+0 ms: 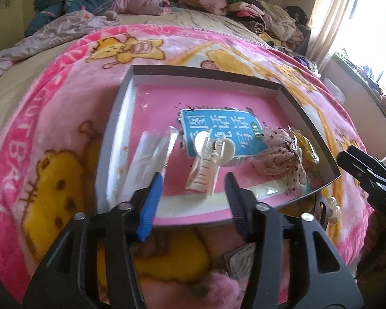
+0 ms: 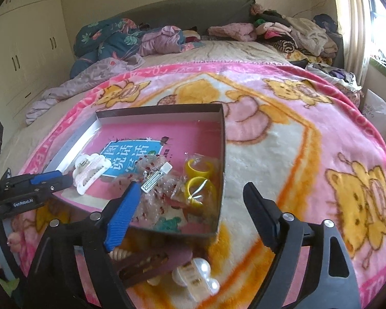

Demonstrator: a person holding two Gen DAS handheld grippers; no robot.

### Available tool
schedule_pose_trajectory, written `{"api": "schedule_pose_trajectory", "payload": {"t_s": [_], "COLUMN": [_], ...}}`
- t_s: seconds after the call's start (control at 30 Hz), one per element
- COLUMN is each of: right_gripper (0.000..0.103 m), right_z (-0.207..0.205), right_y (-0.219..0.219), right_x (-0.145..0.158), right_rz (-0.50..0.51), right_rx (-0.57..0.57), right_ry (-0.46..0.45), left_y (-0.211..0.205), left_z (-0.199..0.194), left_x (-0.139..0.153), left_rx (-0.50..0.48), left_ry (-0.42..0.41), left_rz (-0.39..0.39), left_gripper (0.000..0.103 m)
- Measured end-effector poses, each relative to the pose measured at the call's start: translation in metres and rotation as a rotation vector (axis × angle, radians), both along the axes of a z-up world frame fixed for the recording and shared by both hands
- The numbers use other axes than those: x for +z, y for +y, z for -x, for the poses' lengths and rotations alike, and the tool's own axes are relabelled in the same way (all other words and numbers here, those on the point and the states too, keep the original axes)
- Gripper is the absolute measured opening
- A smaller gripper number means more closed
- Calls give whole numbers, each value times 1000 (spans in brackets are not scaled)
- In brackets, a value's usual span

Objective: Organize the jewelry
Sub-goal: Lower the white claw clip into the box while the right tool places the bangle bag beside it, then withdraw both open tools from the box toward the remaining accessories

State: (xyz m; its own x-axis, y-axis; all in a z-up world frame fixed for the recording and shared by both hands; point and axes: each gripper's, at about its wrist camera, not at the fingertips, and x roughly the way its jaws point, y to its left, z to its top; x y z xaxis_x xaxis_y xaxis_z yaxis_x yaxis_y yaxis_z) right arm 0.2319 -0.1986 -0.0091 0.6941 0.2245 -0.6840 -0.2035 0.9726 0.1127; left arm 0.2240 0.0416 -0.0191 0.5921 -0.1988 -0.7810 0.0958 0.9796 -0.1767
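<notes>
A shallow grey box with a pink floor lies on the bed blanket. Inside it lie a white claw hair clip, a spotted fabric scrunchie, a silver hair clip, yellow rings in a clear bag and a clear packet. My left gripper is open and empty just before the white claw clip. My right gripper is open and empty over the box's near right corner. A brown claw clip and a pearl clip lie on the blanket below it.
A pink cartoon blanket covers the bed. Heaps of bedding and clothes lie at the far end. A wardrobe stands at the left and a curtained window at the right.
</notes>
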Motion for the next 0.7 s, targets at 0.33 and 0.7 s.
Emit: {"api": "schedule_pose_trajectory", "payload": {"t_s": [0.33, 0.7], "right_gripper": [88, 90], "right_z": [31, 57], "right_y": [-8, -11], "right_x": [23, 39], "right_rz": [17, 23], "right_rx": [-19, -7], "right_ry": [-65, -110], "left_y": [9, 10], "left_z": [35, 65], "left_x": [28, 51], "left_rx": [50, 73], "left_ry": [-50, -102], "left_rz": [2, 7], "left_gripper": [77, 90]}}
